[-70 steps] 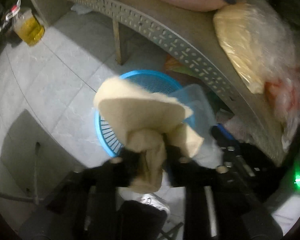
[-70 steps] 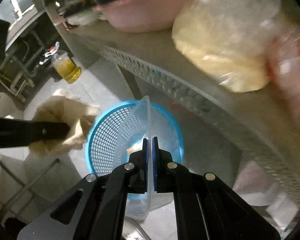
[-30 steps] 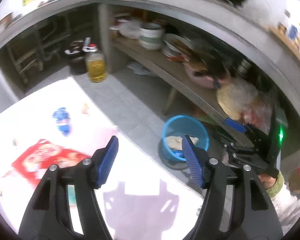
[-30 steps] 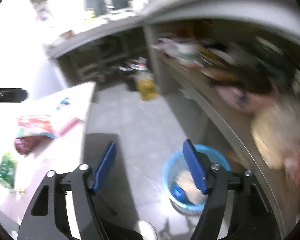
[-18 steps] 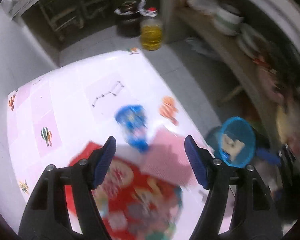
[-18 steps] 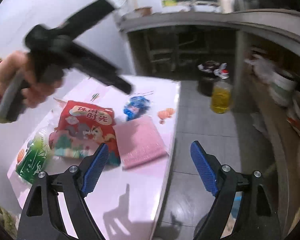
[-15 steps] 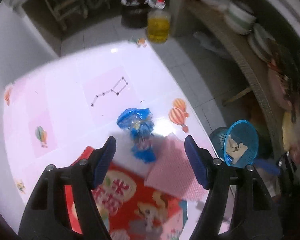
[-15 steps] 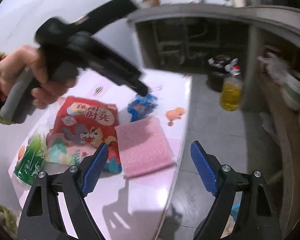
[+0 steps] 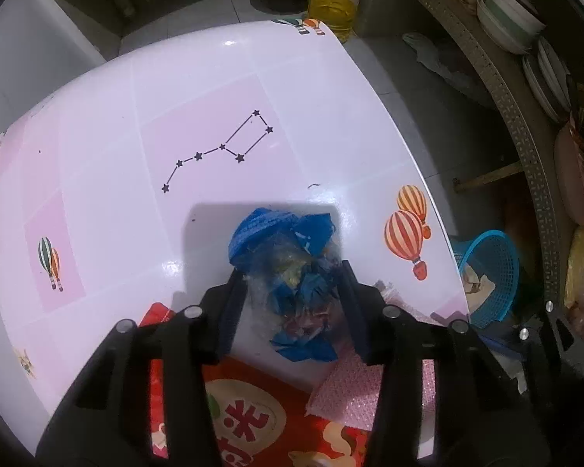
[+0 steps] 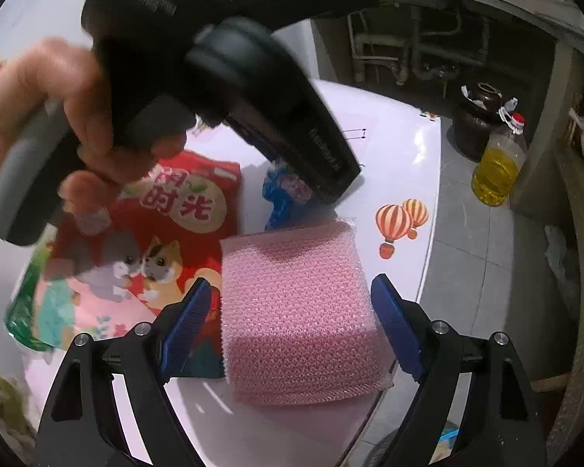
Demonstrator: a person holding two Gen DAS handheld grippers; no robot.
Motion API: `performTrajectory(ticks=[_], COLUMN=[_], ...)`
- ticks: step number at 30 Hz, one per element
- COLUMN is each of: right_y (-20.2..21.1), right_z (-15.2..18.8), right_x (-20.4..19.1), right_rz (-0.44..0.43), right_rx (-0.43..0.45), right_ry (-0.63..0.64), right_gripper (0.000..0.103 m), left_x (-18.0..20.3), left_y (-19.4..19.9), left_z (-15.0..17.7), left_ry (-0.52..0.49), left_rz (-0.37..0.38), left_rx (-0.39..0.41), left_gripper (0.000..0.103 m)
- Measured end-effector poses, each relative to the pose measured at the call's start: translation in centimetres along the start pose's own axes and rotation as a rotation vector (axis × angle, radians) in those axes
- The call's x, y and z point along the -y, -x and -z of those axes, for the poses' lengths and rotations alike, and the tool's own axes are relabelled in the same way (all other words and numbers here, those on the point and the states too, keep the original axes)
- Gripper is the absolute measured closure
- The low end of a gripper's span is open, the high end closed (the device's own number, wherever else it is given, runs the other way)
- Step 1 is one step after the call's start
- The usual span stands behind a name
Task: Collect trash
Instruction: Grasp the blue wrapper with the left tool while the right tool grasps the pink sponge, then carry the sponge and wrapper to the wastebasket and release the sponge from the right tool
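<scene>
Left tongs [image 9: 292, 303] spread around blue wrapper [image 9: 288, 257], right tongs [image 10: 288, 323] spread over pink foam [image 10: 296, 311]

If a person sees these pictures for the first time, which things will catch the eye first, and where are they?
Likely the crumpled blue wrapper, lying on the white table between the open fingers of the left gripper. Next, the pink bubble wrap at the table's edge, framed by the open right gripper, with the red snack bag beside it. Beyond the table, a blue basket stands on the floor.

Both grippers' fingers [image 9: 229, 311] spread wide
</scene>
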State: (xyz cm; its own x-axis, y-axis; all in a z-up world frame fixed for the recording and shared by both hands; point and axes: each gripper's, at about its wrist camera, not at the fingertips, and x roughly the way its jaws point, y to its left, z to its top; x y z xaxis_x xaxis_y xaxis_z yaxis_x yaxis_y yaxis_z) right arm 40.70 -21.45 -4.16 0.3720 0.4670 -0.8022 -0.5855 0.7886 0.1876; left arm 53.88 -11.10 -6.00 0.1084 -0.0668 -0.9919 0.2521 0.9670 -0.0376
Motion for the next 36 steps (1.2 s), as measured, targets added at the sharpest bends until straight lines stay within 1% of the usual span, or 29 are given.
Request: performTrajectory(ticks=[2, 3, 4, 6, 13, 14, 18, 24, 29, 36], right_y=[-0.6, -0.8, -0.9, -0.9, -1.1, -1.1, -0.7, 0.6, 2.1, 4.6], right_z=[-0.1, -0.2, -0.2, -0.2, 0.1, 0.1, 0.3, 0.9, 1.7, 3.7], right_x=[0.0, 0.1, 0.1, 0.2, 0.3, 0.3, 0.5, 1.3, 2.1, 2.5], right_rz=[0.015, 0.013, 0.006, -0.008, -0.008, -0.016, -0.030, -0.057, -0.096, -0.108], right_rx=[-0.018, -0.022, -0.022, -0.024, -0.035, -0.037, -0.028, 0.015, 0.064, 0.142], right_ry=[0.007, 0.002, -0.006, -0.012, -0.003, -0.010, -0.035, -0.104, -0.194, -0.293], right_gripper=[0.021, 0.021, 0.021, 0.021, 0.021, 0.021, 0.025, 0.027, 0.027, 0.027], left_x=[-0.1, -0.1, -0.2, -0.5, -1.2, -1.3, -1.2, -1.3, -1.2, -0.6], left_y=[0.1, 0.1, 0.2, 0.3, 0.6, 0.6, 1.4, 3.3, 5.1, 7.3], left_z=[0.1, 0.1, 0.2, 0.4, 0.8, 0.7, 1.2, 2.1, 3.0, 5.3], left_ry=[-0.003, -0.002, 0.002, 0.002, -0.002, 0.007, 0.001, -0.006, -0.011, -0.032], left_rz=[0.001, 0.004, 0.013, 0.021, 0.033, 0.018, 0.028, 0.060, 0.075, 0.100], left_rx=[0.012, 0.015, 0.019, 0.025, 0.050, 0.057, 0.079, 0.121, 0.154, 0.197], left_gripper=[0.066, 0.069, 0.070, 0.074, 0.079, 0.080, 0.081, 0.082, 0.082, 0.082])
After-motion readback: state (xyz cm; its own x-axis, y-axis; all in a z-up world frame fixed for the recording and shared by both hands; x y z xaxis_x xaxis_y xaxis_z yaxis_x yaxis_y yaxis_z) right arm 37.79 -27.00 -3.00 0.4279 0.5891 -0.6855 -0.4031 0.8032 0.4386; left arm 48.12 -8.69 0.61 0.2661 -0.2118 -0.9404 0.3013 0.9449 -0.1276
